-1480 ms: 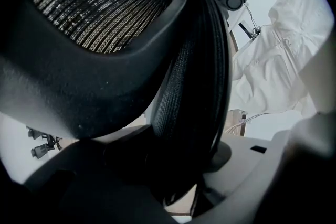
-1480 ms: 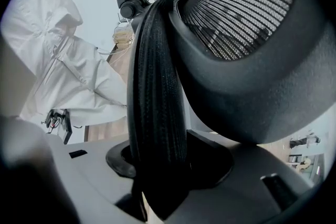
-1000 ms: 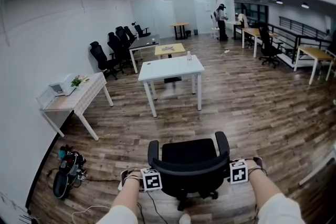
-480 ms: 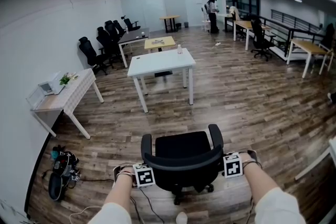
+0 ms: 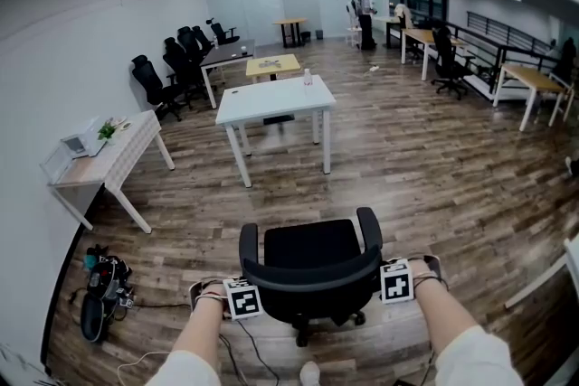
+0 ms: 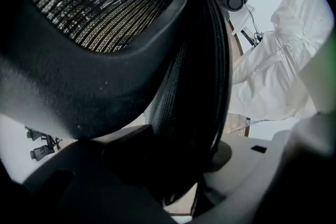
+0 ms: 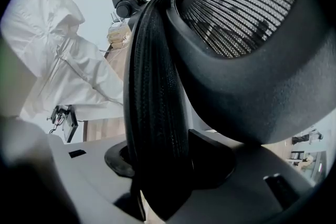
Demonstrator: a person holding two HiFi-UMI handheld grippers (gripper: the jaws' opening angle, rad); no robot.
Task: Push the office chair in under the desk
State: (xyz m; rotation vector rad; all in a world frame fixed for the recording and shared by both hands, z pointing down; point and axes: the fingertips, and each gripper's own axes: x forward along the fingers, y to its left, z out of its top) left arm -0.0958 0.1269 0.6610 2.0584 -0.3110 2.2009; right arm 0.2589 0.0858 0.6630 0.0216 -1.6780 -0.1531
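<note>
A black office chair [image 5: 308,259] stands on the wood floor just in front of me, its mesh backrest toward me. The white desk [image 5: 271,99] is a few steps ahead, apart from the chair. My left gripper [image 5: 251,289] is shut on the backrest's left edge [image 6: 194,86], which fills the space between its jaws in the left gripper view. My right gripper [image 5: 380,274] has the backrest's right edge [image 7: 157,86] between its jaws. Those jaws are opening, though the pads still touch the mesh edge.
A wooden side table [image 5: 99,163] stands along the left wall, with a black bag and cables [image 5: 99,298] on the floor beside it. Several black chairs [image 5: 172,72] line the far left. More desks stand at the right, and a person [image 5: 365,9] is at the back.
The chair has rolled a little forward with both grippers on its backrest, and my view has shifted with it. Neither grip has visibly changed.
</note>
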